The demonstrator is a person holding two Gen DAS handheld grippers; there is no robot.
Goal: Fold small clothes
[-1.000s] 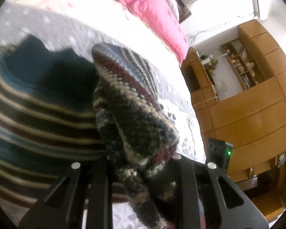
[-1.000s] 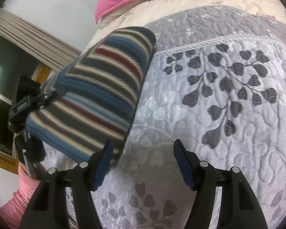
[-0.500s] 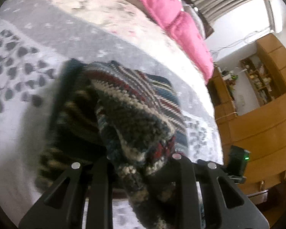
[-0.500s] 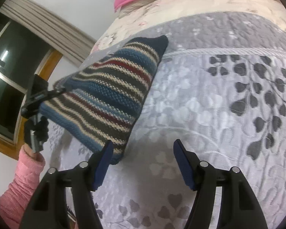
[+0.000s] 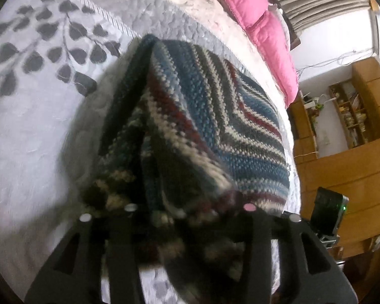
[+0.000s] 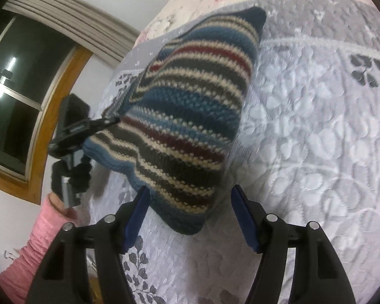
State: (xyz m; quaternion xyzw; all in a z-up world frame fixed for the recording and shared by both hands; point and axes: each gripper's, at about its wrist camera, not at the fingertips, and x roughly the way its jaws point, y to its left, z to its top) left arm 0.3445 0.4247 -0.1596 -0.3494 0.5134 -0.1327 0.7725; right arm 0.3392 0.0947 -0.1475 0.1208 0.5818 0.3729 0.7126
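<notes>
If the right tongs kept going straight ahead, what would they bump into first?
Most likely the striped knitted piece. The right tongs are open, and its lower corner hangs right between the blue pads. How far off it is can't be told, but nothing else shows in between. The bedspread lies behind.

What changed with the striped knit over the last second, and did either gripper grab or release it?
The left gripper has carried its pinched corner of the striped knit across, so the cloth now spreads toward the right gripper, its near corner lying between the open blue pads. Nothing was grabbed or released: left still clamped, right still open. The grey leaf quilt is unchanged.
</notes>
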